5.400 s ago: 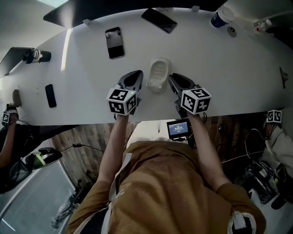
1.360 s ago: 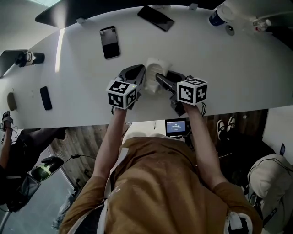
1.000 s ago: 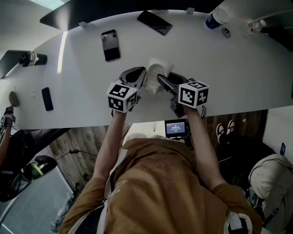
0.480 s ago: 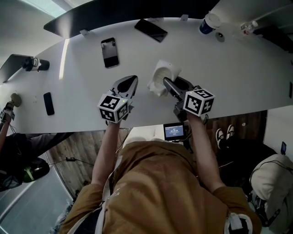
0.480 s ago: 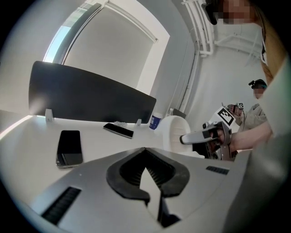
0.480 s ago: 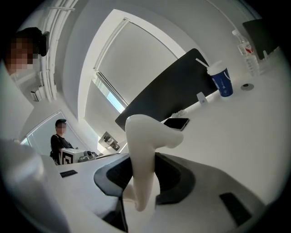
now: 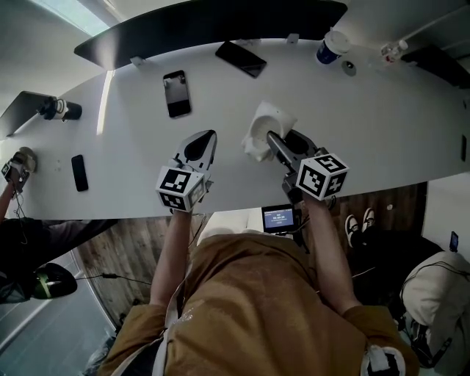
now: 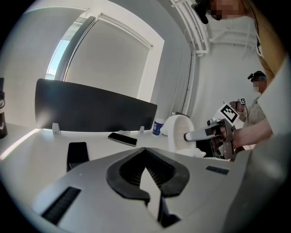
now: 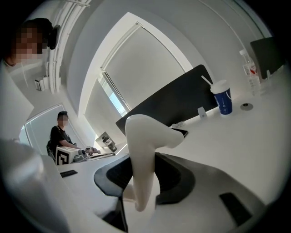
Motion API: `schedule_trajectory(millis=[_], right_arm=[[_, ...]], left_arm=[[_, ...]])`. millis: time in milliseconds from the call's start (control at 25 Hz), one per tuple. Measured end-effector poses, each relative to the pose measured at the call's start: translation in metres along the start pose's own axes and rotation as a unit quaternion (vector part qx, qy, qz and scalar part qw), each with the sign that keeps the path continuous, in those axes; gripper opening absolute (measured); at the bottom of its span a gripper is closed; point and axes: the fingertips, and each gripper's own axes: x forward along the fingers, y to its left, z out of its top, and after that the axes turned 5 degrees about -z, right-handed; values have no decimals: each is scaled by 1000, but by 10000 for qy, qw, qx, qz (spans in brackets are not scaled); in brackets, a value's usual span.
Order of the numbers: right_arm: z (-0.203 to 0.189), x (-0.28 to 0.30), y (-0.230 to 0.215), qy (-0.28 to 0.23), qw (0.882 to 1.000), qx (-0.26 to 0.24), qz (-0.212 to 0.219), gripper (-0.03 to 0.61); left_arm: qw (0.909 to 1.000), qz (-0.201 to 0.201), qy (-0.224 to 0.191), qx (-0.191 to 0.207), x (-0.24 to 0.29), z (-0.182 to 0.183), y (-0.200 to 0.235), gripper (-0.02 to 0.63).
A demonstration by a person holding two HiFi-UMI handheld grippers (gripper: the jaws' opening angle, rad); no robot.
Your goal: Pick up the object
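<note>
The object is a white moulded plastic holder (image 7: 264,126), held up and tilted over the white table (image 7: 382,125). My right gripper (image 7: 274,141) is shut on its lower edge. In the right gripper view the white holder (image 9: 142,141) stands upright between the black pads of that gripper (image 9: 145,159). My left gripper (image 7: 206,137) is shut and empty, a short way left of the holder and not touching it. From the left gripper view, its jaws (image 8: 145,151) meet at the tip, and the white holder (image 8: 178,133) shows to the right with the right gripper's finger (image 8: 202,134) against it.
Two dark phones (image 7: 176,93) (image 7: 241,59) lie further back, and a small dark device (image 7: 79,172) lies at the left. A blue-and-white cup (image 7: 328,45) and a bottle (image 7: 389,50) stand at the back right. A black screen (image 7: 213,22) lines the far edge. Another person's gripper (image 7: 16,167) is at the far left.
The right gripper has raised and tilted the white holder off the table. The left gripper has drawn back and to the left, away from it.
</note>
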Motion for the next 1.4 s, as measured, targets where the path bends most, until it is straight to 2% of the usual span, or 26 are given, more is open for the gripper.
schedule_trajectory(millis=[200, 680, 800, 920, 1080, 1400], right_arm=[[13, -14, 14, -227, 9995, -239, 8, 146], [35, -52, 28, -672, 9975, -237, -41, 146], [36, -62, 28, -759, 9969, -212, -34, 146], [53, -59, 29, -944, 9948, -373, -10, 146], [52, -83, 34, -1115, 9925, -467, -169, 146], [87, -104, 38, -1779, 9798, -811, -426, 146]], left_arm=[[9998, 73, -178, 66, -13, 10, -6, 5], [9988, 74, -460, 155, -38, 35, -29, 5], [9977, 55, -655, 162, -46, 46, -37, 5], [9954, 83, -900, 327, -45, 71, -33, 5], [9946, 213, -980, 280, -60, 76, -44, 5], [9918, 356, -1144, 437, -69, 96, -47, 5]])
